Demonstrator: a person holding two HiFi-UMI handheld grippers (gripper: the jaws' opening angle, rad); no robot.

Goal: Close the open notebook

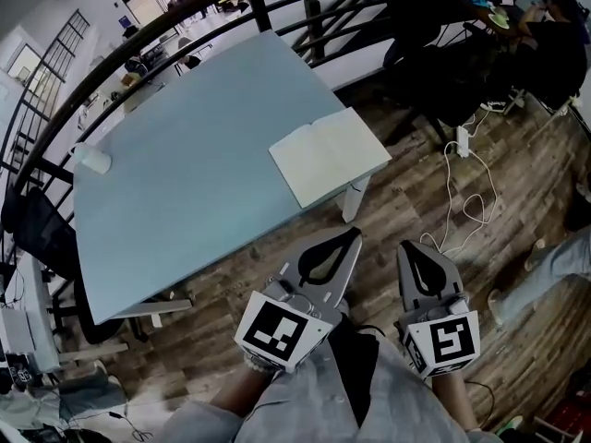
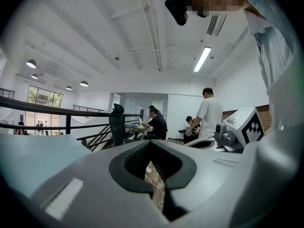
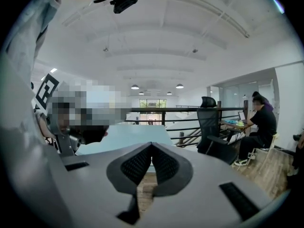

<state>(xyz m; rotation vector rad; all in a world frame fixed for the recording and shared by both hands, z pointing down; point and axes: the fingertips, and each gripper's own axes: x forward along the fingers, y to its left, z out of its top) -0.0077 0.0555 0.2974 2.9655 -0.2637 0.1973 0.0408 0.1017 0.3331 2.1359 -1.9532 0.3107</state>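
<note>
Notebook [image 1: 330,155]: open, pale pages up, is lying flat on the blue table [image 1: 185,201], at the corner nearest the person, at eleven o'clock of both grippers and apart from them.
Left gripper [image 1: 355,234]: is hanging over the wooden floor [image 1: 231,275], fingers pressing together on nothing.
Right gripper [image 1: 407,245]: is hanging just beside it at three o'clock, fingers likewise pressing together, carrying nothing.
Small white object [image 1: 93,159]: is sitting near the table's nine o'clock edge.
White power strip [image 1: 463,142]: is lying on the floor at three o'clock of the notebook.

A pale blue table [image 1: 185,183] stands on wood-plank floor [image 1: 402,206]. A black railing [image 1: 120,56] curves behind it from nine to one o'clock.
</note>
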